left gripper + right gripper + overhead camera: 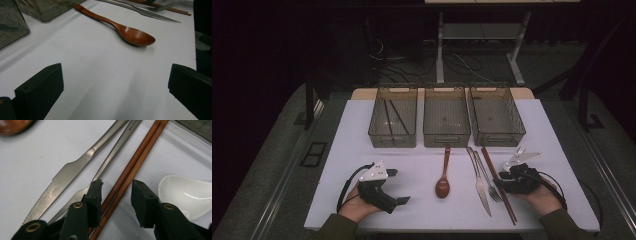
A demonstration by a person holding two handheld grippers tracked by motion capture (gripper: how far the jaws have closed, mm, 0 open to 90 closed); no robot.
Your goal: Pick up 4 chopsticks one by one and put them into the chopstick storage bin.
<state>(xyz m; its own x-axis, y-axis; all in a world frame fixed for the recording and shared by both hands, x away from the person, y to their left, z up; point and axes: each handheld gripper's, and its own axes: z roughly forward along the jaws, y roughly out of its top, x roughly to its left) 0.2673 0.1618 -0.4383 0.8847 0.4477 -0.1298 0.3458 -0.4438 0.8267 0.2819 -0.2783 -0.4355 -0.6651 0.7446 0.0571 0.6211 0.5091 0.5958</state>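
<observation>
A pair of brown wooden chopsticks (130, 170) lies on the white table, between the jaws of my right gripper (117, 188). The jaws stand open around the sticks: the left one is close against them, the right one is apart. From above, this gripper (504, 181) sits low at the chopsticks' (497, 175) near end. A steel knife (65, 177) and fork (110, 160) lie just left of the sticks. A white ceramic spoon (187, 192) rests to their right. My left gripper (115, 75) is open over bare table, facing a wooden spoon (130, 33).
Three clear bins stand in a row at the back: the left one (393, 131) holds dark sticks, the middle (446, 131) and right (498, 131) look bare. The wooden spoon (443, 184), knife (479, 182) and fork (490, 182) lie side by side mid-table.
</observation>
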